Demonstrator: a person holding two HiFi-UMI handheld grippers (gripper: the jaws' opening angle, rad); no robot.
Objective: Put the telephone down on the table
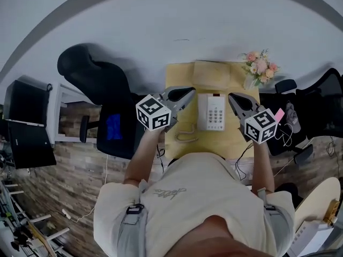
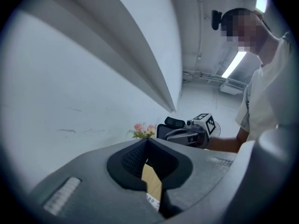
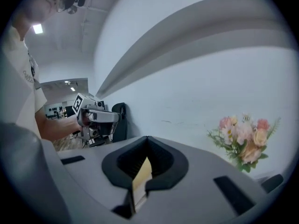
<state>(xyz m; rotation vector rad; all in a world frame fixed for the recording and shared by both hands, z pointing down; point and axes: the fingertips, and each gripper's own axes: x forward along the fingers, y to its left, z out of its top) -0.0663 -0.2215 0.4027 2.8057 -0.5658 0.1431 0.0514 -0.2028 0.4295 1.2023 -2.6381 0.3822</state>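
A white telephone (image 1: 214, 112) with a keypad lies flat on a small light-wood table (image 1: 214, 74) against the wall. To its left on the table lies a pale handset (image 1: 186, 137). My left gripper (image 1: 188, 94) is held above the table's left part, jaws shut with nothing between them. My right gripper (image 1: 232, 98) hovers above the phone's right side, also shut and empty. In the left gripper view the shut left gripper (image 2: 147, 143) points toward the wall, with the right gripper (image 2: 192, 130) beyond it. The right gripper view shows the shut right gripper (image 3: 146, 141) and the left gripper (image 3: 96, 118) opposite.
A pink flower bunch (image 1: 260, 67) stands at the table's far right corner. A black office chair (image 1: 94, 82) is left of the table, with dark equipment (image 1: 24, 125) farther left. Another black chair (image 1: 321, 98) and cables sit to the right. A white wall (image 1: 177, 15) rises behind the table.
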